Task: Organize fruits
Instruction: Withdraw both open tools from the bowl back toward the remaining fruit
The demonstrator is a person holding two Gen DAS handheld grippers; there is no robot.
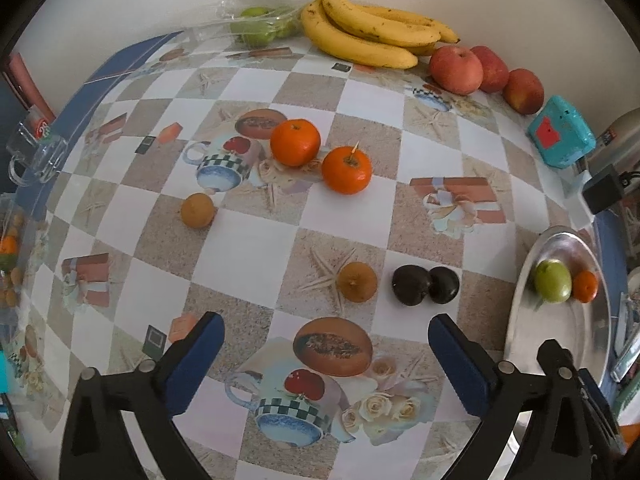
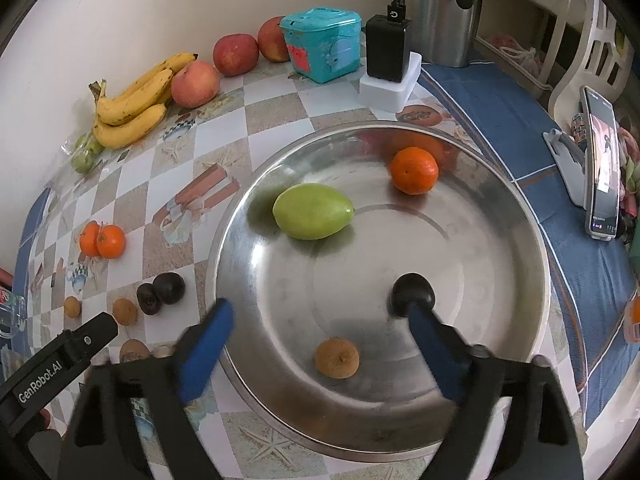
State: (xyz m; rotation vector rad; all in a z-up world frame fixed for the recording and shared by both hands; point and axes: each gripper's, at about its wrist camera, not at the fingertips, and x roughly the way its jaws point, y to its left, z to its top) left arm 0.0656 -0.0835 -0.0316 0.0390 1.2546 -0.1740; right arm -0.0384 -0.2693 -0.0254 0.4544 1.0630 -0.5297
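Both the left gripper (image 1: pixel 326 344) and right gripper (image 2: pixel 320 336) stand released, holding nothing. A dark plum (image 2: pixel 412 294) rests in the steel tray (image 2: pixel 520 216) at four o'clock; probably light, smooth, bruisable: best pinched gently across its middle.

Left gripper (image 1: pixel 326 332), right gripper (image 2: pixel 320 318): black frames, blue pads, silver screws; white "GenRobot.AI" lettering on left's side.
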